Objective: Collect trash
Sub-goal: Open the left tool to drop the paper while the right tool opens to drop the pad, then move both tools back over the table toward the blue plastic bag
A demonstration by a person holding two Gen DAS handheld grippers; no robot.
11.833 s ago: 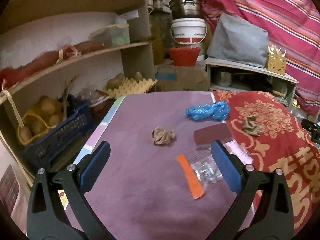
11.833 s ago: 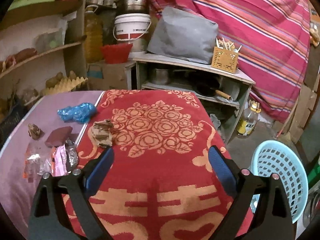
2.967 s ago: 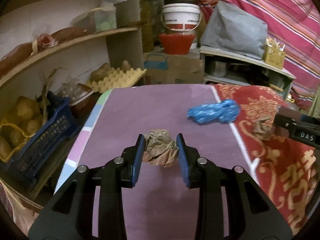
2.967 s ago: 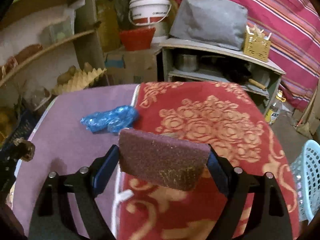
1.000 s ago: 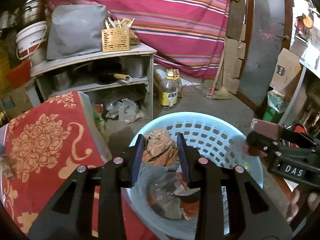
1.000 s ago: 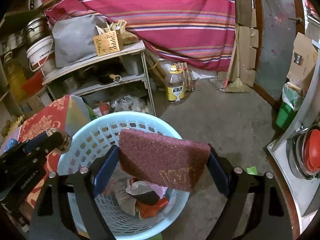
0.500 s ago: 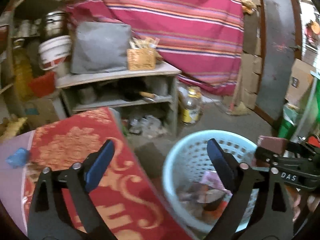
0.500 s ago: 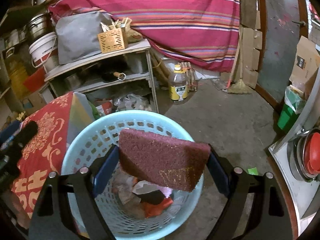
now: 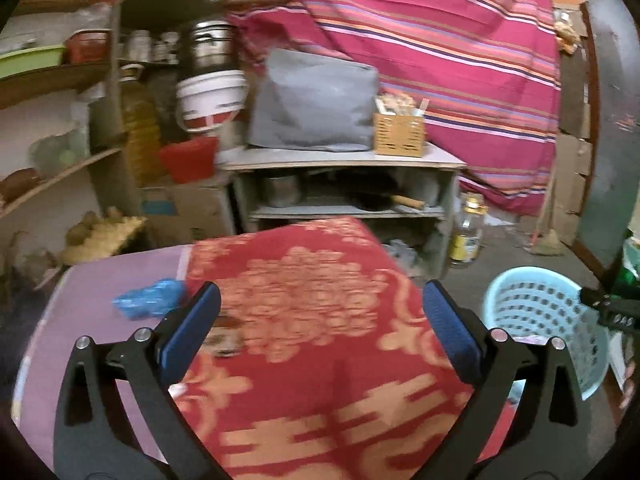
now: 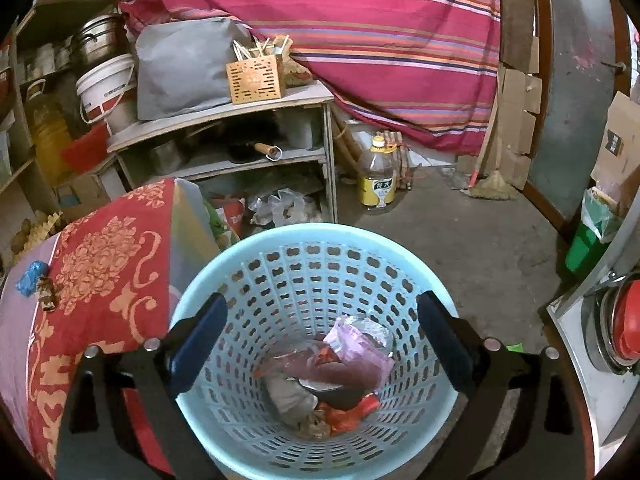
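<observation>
My right gripper is open and empty, held over the light blue basket. Inside lie the maroon scouring pad, a pink wrapper, crumpled paper and orange scraps. My left gripper is open and empty above the red patterned cloth on the table. A crumpled blue plastic bag lies on the purple cover at left, and a brown crumpled scrap sits by the left finger. The basket also shows at right in the left wrist view.
A grey shelf unit with pots stands behind the table. An oil bottle stands on the concrete floor. Wooden shelves with produce run along the left. A striped curtain hangs at the back. A green bin stands at right.
My right gripper has opened and the maroon pad has dropped into the basket. My left gripper, open, has swung back from the basket toward the table.
</observation>
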